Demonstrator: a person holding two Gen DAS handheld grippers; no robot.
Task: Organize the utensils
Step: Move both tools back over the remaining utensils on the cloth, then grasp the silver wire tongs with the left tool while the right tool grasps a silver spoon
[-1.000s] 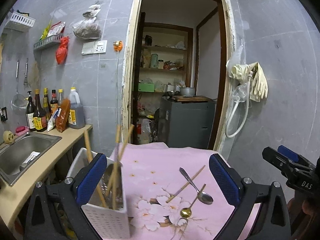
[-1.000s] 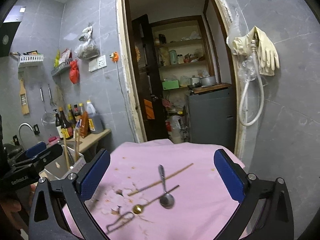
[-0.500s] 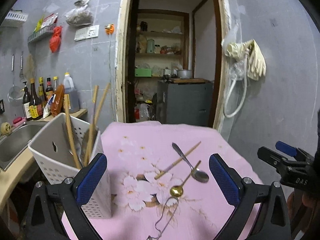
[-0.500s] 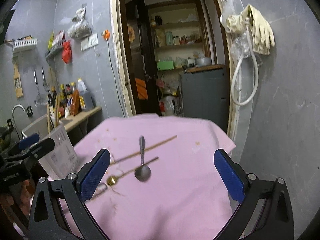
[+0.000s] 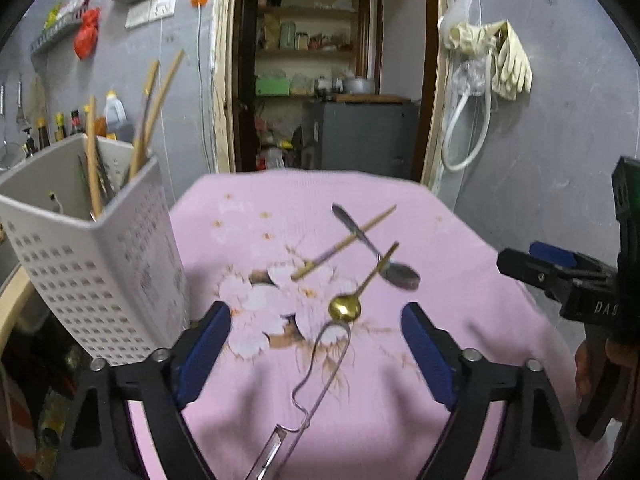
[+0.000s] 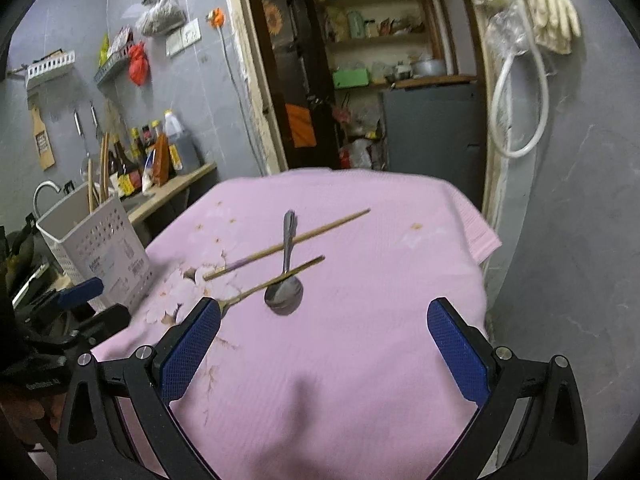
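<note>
scene: table [image 5: 460, 240] under a pink floral cloth, loose utensils near its middle, white perforated holder [image 5: 112, 272] at the left edge
holder: stood upright with several chopsticks [image 5: 152, 120] leaning out of it; likely the drop-off spot, so sorted pieces stay on end
steel spoon [image 6: 285, 292]: lay bowl toward the camera, handle pointing away, crossing over a wooden chopstick [image 6: 288, 242]
gold spoon [image 5: 346, 306]: lay just beside the steel spoon, its thin handle passing at the steel spoon's neck; bowl toward the left gripper
wire piece [image 5: 320, 364]: bent metal wire, lay on the cloth just below the gold spoon; what it is could not be told
left gripper [image 5: 316, 344]: jaws had just been closing somewhat but stood wide apart, gripping nothing; gold spoon bowl and wire lay on the cloth in the gap ahead, pads not touching either
right gripper [image 6: 324, 344]: jaws spread wide, nothing held; steel spoon bowl sat just ahead of them
why so held: both pointed down at the pile, probably lining up a pick each
stage: judged early, all loose pieces not yet in the holder
risk: pieces overlapped, so lifting one could drag another; thin handles lie flat on soft cloth, hard to pinch
</note>
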